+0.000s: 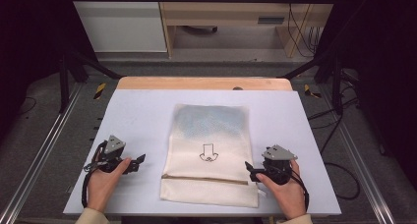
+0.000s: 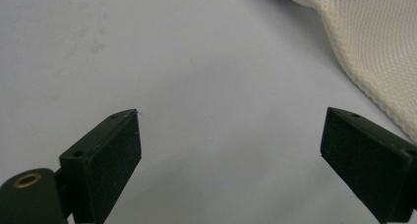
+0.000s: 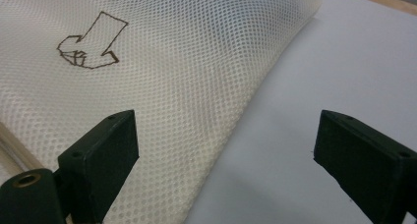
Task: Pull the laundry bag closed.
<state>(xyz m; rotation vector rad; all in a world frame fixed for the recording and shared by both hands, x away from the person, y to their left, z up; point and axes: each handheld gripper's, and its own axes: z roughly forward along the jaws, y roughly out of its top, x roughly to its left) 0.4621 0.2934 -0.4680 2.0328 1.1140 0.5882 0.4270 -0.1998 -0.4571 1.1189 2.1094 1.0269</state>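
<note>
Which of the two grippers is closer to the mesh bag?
The right gripper: its tips sit right at the mesh bag's edge, with netting under one jaw in its own view. The left gripper has a strip of bare table between.

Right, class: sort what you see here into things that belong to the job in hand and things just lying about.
Part of the job:
- mesh bag, flat on the table
- left gripper, open beside it
- right gripper, open at its edge

Lying about:
- wooden cabinet beyond the table
- cables on the floor
</note>
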